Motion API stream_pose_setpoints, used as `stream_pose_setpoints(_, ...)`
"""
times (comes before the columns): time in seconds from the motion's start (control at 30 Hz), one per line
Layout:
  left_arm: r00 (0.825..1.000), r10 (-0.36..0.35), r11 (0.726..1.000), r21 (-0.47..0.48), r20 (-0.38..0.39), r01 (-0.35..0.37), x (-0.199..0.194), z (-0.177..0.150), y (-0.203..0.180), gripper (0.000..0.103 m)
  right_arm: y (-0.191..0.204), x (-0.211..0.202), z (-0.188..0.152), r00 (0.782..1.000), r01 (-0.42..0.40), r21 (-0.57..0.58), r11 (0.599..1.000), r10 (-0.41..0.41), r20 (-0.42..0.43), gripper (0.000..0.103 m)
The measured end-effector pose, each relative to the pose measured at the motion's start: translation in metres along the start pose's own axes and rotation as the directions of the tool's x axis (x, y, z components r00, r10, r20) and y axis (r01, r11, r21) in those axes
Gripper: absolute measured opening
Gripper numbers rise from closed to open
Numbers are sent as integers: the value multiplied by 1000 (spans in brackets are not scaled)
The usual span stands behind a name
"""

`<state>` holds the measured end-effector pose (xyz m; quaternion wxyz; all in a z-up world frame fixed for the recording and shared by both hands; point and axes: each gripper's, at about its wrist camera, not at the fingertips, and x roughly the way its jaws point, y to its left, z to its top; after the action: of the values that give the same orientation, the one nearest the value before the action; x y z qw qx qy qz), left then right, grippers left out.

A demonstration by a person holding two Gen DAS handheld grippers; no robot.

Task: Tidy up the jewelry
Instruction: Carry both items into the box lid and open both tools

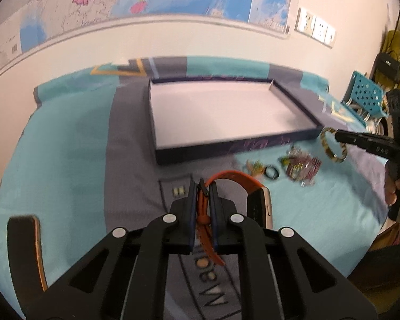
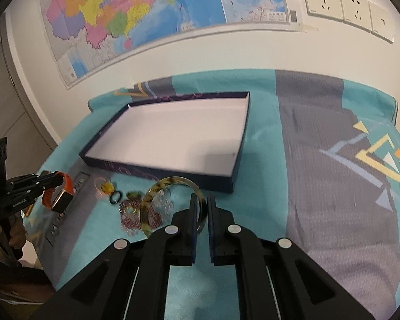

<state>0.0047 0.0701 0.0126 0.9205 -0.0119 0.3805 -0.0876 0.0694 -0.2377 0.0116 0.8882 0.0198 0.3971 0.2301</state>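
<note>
Item one, nearest: my left gripper (image 1: 202, 186), fingers pinching the orange strap of a watch (image 1: 253, 192). The strap is soft and flexes; the case hangs to one side, so I judge it will swing. The strap is the sensible hold.

Item two: my right gripper (image 2: 200, 200), fingers pinched on the rim of a tortoiseshell bangle (image 2: 157, 186). Stiff, light, probably slick; a grip across the band suits it.

Item three: loose pieces on the cloth-covered surface (image 2: 320, 160), namely a small black ring (image 2: 115, 196), a yellow charm (image 2: 105, 186) and a beaded tangle (image 2: 136, 210), fragile and snag-prone.

Item four, beyond: the shallow tray (image 2: 157, 170), white inside.

Writing: large letters on the cloth, partly hidden; unreadable lettering on the wall map (image 2: 136, 13).
</note>
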Motion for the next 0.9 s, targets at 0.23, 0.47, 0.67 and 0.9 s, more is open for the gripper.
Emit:
stream_pose_setpoints(0.23, 996, -27, 1000, -13, 79, 28, 4, 48, -2, 9, 0, 11, 36, 999, -25, -8, 1000, 25, 34, 6)
stream_pose_setpoints(0.47, 997, -13, 1000, -1, 79, 13, 41, 91, -13, 10, -2, 43, 76, 999, -17, -6, 1000, 18, 36, 6)
stream_pose_setpoints(0.67, 999, 17, 1000, 4, 43, -17, 80, 115, -18, 10, -8, 81, 104, 1000, -8, 21, 1000, 8, 6, 6)
stream_pose_setpoints(0.9, 999, 34, 999, -17, -15, -34, 125, 140, -11, 10, -12, 121, 123, 998, 32, 33, 999, -30, -50, 6)
